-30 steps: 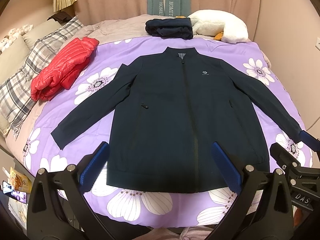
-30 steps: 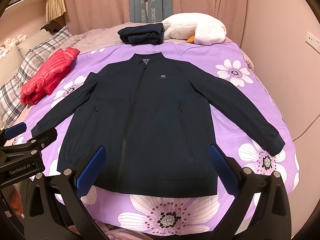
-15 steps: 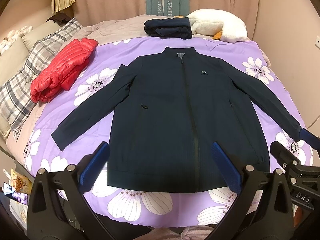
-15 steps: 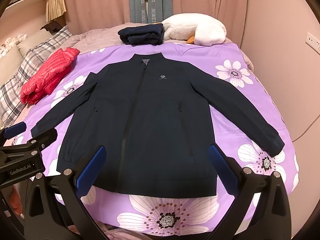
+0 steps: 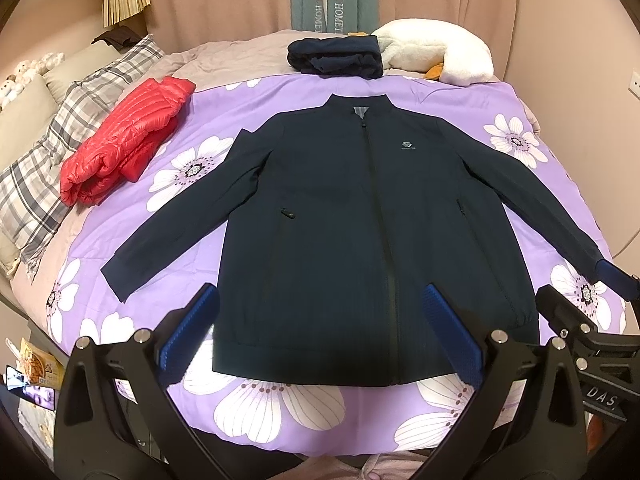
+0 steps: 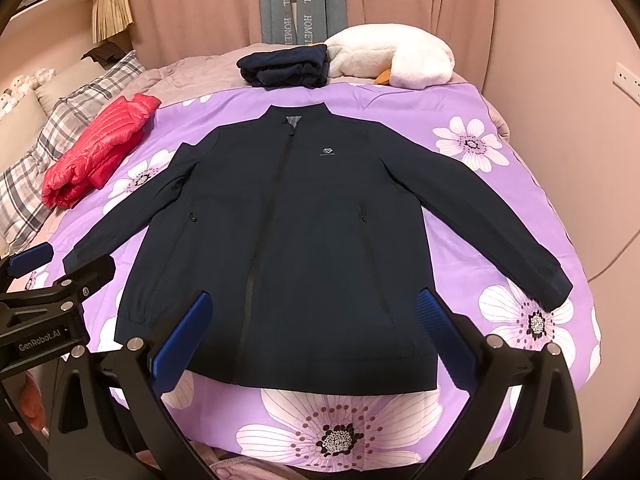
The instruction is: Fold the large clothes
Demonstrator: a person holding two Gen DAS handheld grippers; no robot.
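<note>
Fingers of the left gripper [image 5: 320,336] and right gripper [image 6: 316,340] stay spread wide, holding nothing, barely shifted over the last second. The navy zip jacket [image 5: 360,232] lies flat, sleeves toward 8 and 4 o'clock, unfolded; folding hasn't begun.

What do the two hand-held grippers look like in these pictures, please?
Both are alike: black angular frames with silver screws and two long fingers faced with textured blue pads. The left hand-held gripper bears white "GenRobot.AI" lettering, seen from the right camera; the right hand-held gripper shows "DAS".
</note>
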